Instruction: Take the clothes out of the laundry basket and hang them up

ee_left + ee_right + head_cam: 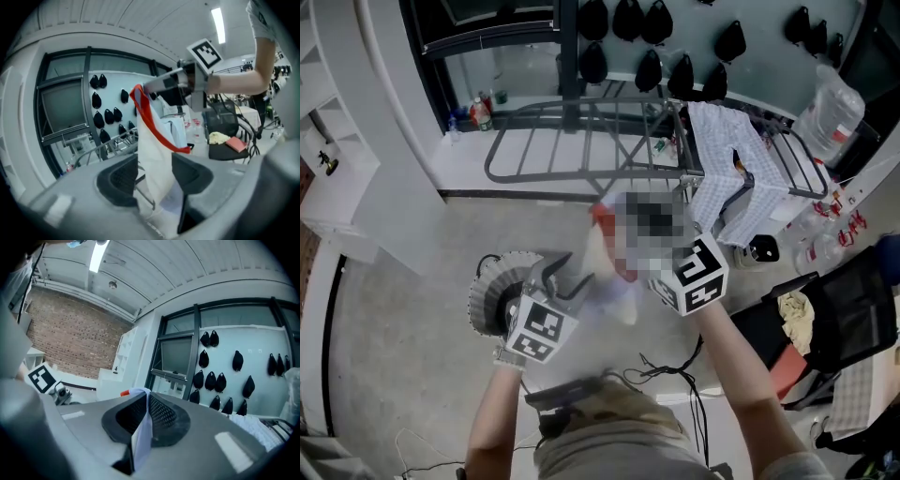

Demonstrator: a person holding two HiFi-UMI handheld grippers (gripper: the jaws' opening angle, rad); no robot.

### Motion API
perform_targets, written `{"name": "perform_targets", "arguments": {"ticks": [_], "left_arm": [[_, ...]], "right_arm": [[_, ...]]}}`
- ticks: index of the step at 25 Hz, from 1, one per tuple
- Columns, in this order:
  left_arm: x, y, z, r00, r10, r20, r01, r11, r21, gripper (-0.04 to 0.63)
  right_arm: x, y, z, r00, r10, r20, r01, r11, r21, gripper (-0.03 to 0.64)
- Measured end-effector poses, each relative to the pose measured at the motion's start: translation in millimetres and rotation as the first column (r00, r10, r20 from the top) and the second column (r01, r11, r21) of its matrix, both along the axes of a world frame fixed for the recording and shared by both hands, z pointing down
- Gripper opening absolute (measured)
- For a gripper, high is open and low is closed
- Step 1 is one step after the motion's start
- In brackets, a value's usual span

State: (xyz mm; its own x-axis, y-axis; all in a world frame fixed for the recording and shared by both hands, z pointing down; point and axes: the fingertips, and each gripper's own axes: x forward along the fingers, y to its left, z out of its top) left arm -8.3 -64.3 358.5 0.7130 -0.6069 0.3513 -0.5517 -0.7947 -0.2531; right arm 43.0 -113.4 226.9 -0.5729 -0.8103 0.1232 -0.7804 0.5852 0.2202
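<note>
Right tongs [146,416] pinch the top edge of a white, red-trimmed garment [154,140], held up before the drying rack [562,176]. Left tongs [154,180] stand spread, the cloth hanging between them, its lower end cut off from view.

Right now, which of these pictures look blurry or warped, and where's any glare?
Head view: the white garment is smeared by motion; the drying rack is sharp. Left gripper view: fisheye-bent window frames, black corners, a glaring ceiling light. Right gripper view: same warp, a second bright strip flaring at the top.
</note>
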Motion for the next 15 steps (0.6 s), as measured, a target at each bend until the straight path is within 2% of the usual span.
{"name": "perform_targets", "arguments": {"ticks": [3, 9, 12, 15], "left_arm": [[20, 7, 24, 0.999, 0.035, 0.037, -0.033, 0.999, -0.041, 0.233], [71, 8, 43, 0.991, 0.114, 0.067, -0.109, 0.991, -0.072, 0.27], [93, 4, 53, 0.99, 0.104, 0.098, -0.097, 0.993, -0.074, 0.275], [106, -8, 60, 0.991, 0.057, 0.124, -0.049, 0.997, -0.063, 0.274]], "right_arm": [[10, -5, -16, 1.0, 0.007, -0.012, -0.006, 1.0, 0.029, 0.02], [27, -16, -43, 0.999, 0.024, -0.022, -0.022, 0.996, 0.085, 0.02], [37, -21, -56, 1.0, 0.024, -0.004, -0.024, 0.995, 0.101, 0.02], [49, -25, -68, 0.999, 0.027, 0.021, -0.029, 0.993, 0.115, 0.02]]}}
